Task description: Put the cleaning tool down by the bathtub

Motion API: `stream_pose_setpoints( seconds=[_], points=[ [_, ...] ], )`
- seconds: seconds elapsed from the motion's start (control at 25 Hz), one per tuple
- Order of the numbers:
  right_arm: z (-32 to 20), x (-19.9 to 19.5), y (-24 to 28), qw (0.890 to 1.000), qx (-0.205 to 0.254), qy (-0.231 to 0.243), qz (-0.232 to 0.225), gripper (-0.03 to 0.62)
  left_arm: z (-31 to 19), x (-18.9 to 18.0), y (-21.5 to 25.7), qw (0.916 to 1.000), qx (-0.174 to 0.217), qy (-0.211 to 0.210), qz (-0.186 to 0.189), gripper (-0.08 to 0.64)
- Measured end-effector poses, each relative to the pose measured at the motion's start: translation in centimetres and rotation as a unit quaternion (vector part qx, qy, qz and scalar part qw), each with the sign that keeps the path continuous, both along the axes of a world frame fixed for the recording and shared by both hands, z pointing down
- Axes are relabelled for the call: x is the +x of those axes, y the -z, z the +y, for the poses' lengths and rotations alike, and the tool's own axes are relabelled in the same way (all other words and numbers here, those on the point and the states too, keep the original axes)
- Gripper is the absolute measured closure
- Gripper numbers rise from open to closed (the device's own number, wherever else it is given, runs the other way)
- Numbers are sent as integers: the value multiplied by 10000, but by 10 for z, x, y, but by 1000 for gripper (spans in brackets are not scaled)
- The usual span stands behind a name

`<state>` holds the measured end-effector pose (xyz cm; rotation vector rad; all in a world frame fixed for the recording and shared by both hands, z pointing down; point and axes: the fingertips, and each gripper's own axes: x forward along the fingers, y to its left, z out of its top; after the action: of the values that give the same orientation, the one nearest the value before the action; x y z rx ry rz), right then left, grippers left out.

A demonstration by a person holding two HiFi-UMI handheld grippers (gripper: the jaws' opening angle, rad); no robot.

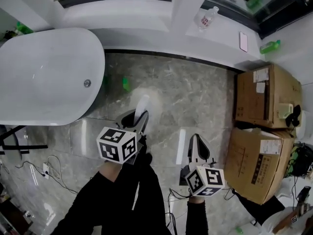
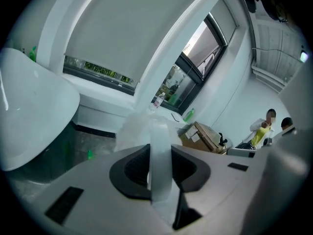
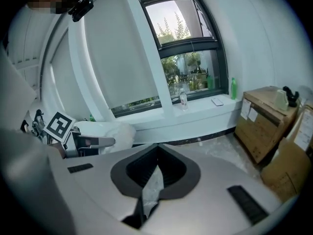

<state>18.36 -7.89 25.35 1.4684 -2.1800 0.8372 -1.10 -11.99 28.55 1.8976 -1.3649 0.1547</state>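
Note:
A white cleaning tool with a flat handle (image 2: 160, 175) and a fluffy white head (image 1: 145, 102) sticks forward over the grey marble floor. My left gripper (image 1: 138, 120) is shut on its handle, just right of the white oval bathtub (image 1: 44, 77). In the left gripper view, the tub's rim (image 2: 29, 106) curves at the left and the fluffy head (image 2: 139, 126) rises past the jaws. My right gripper (image 1: 198, 146) hangs lower right, apart from the tool, its jaws closed on a thin crinkled strip of clear plastic (image 3: 151, 190).
Two cardboard boxes (image 1: 266, 94) (image 1: 257, 160) stand at the right. The white window sill (image 1: 146, 21) carries a bottle (image 1: 208, 17), a phone (image 1: 243, 41) and a green bottle (image 1: 270, 46). A small green bottle (image 1: 126, 84) sits on the floor by the tub. Cables (image 1: 46, 170) lie lower left.

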Motion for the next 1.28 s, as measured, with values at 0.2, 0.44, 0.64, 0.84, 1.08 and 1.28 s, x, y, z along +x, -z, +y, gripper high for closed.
stream_pose_setpoints(
  seconds=[0.2,0.44,0.64,0.84,1.08,1.28],
  points=[
    [-29,-19,-36,9996,83,267,81,593,-19,-7,-46,9999,-69,-15,-135,466],
    [-47,-28,-88,9986,20,494,178,593,-35,-10,-96,9996,-154,-8,-240,466],
    [-60,-36,-132,9979,-54,624,144,593,-51,-9,-134,9996,-102,21,-261,466],
    [-73,-48,-174,9967,-88,794,125,594,-68,-13,-171,9998,-62,45,-209,466],
    [-95,-54,-220,9963,-98,846,87,593,-92,-16,-221,9998,-124,100,-82,466],
    [-111,-54,-261,9960,-97,875,155,593,-109,-18,-271,9995,-225,144,-137,466]
  ],
)
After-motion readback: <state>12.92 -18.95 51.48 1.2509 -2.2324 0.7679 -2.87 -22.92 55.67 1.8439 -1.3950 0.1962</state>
